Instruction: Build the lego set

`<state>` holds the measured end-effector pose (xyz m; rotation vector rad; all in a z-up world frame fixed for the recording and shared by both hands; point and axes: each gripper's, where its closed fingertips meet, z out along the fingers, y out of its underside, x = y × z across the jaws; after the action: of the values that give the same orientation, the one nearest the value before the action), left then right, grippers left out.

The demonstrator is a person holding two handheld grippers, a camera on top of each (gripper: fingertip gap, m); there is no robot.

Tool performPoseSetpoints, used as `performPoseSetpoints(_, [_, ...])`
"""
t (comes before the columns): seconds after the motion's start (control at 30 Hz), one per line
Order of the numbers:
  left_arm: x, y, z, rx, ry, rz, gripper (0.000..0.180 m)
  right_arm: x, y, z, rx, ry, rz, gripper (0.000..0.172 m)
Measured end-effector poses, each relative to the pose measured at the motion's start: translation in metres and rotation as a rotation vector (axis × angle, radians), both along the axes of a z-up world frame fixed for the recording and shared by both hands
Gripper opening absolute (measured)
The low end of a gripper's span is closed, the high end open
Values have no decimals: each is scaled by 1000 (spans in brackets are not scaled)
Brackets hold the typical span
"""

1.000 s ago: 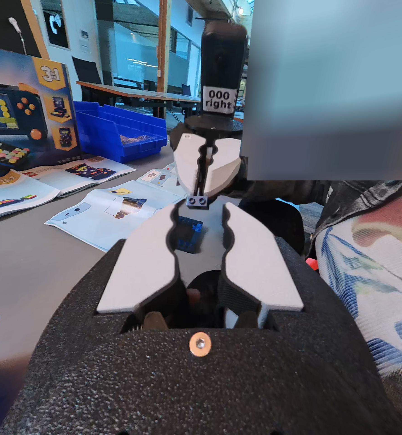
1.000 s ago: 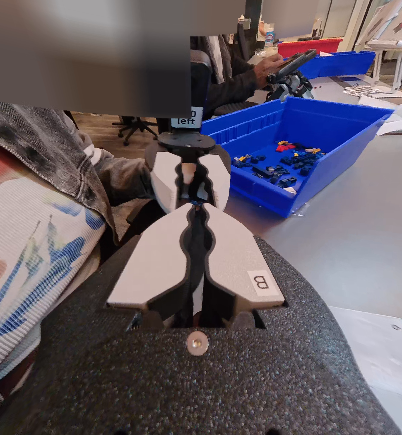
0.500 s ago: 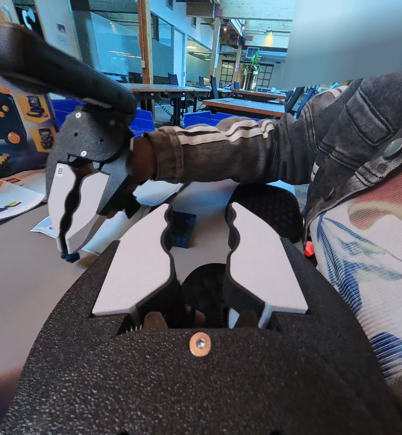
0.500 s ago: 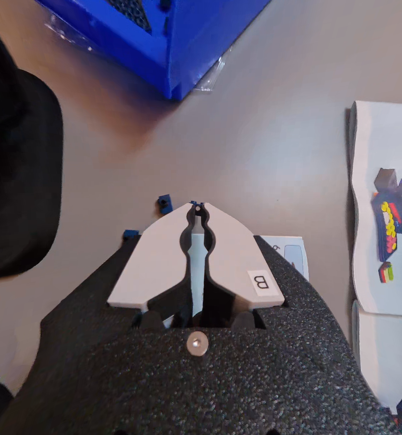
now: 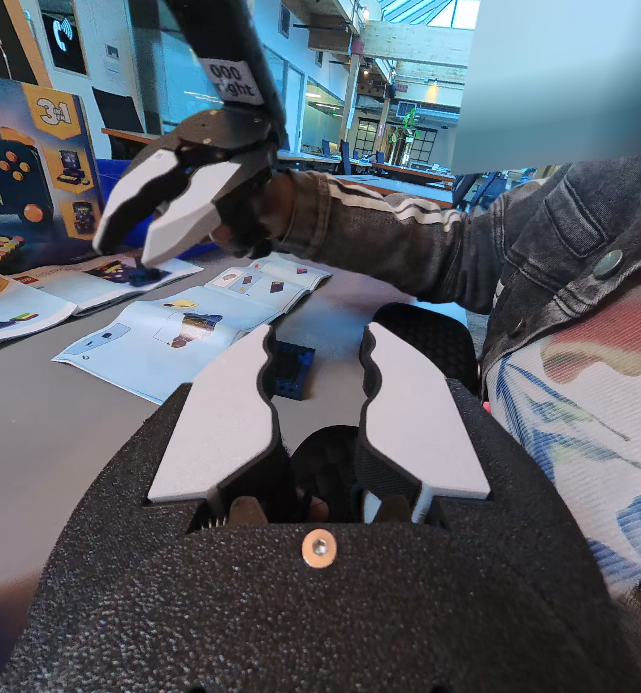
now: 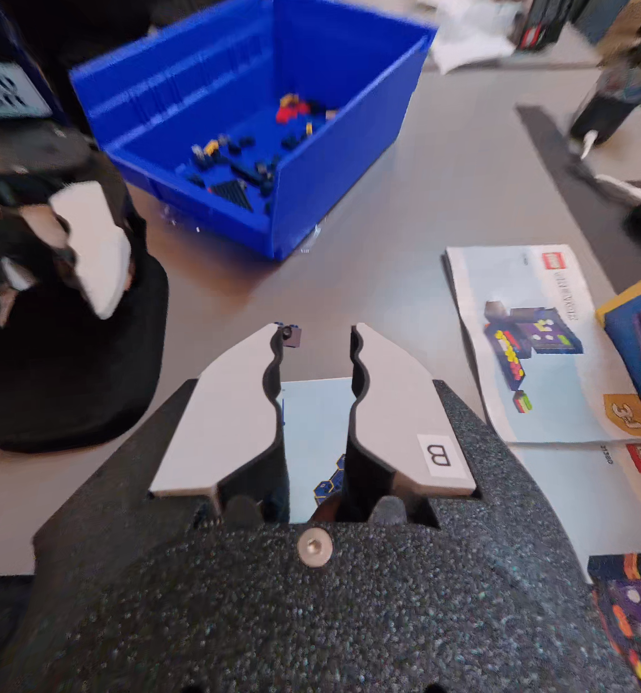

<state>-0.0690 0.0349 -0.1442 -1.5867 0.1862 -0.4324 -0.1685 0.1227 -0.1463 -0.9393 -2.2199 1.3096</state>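
Observation:
In the left wrist view my left gripper (image 5: 319, 330) is open and holds nothing. A dark blue studded plate (image 5: 292, 371) lies on the grey table (image 5: 48, 431) just past its left finger, and neither pad presses on it. My right gripper (image 6: 317, 328) is open. A small dark blue brick (image 6: 291, 336) sits against its left fingertip, and the right pad stands well clear of it. The right gripper also shows in the left wrist view (image 5: 123, 255), open, with its tips just above a booklet. The left gripper appears blurred at the left edge of the right wrist view (image 6: 45, 300).
A blue bin (image 6: 349, 150) with several small bricks stands on the table beyond the right gripper. Open instruction booklets (image 5: 168, 337) (image 6: 536, 337) and a toy set box (image 5: 30, 168) lie to the side. A black chair back (image 5: 424, 345) and a person's sleeve (image 5: 386, 232) are close by.
My right gripper was shut on the small blue brick in front of the left gripper. It swung away over the table and booklets and has opened. My left gripper stayed open over the blue plate.

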Motion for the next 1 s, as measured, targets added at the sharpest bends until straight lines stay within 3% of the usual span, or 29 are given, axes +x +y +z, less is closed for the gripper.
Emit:
performPoseSetpoints(0.1, [2, 2, -2, -19, 2, -13, 43, -3, -2, -7, -26, 13, -4, 14])
performPoseSetpoints(0.27, [6, 5, -6, -52, 34, -29, 43, -25, -19, -64, 98, -160, 81, 14])
performPoseSetpoints(0.4, [5, 3, -4, -29, 52, -5, 42, -16, -10, -51, 65, -144, 110, 15])
performPoseSetpoints(0.53, [-4, 5, -1, -29, -4, 30, 44, 31, 14, -47, 122, -190, 136, 19])
performPoseSetpoints(0.67, [-14, 4, 10, 12, -11, 91, 47, 96, 6, -56, 124, -212, 212, 61])
performPoseSetpoints(0.8, [-15, 14, 11, -22, 99, 93, 49, 120, -7, -74, 239, -141, 225, 66])
performPoseSetpoints(1.0, [-5, 46, 11, -92, 219, -19, 63, 102, -9, -95, 306, -164, 210, 76])
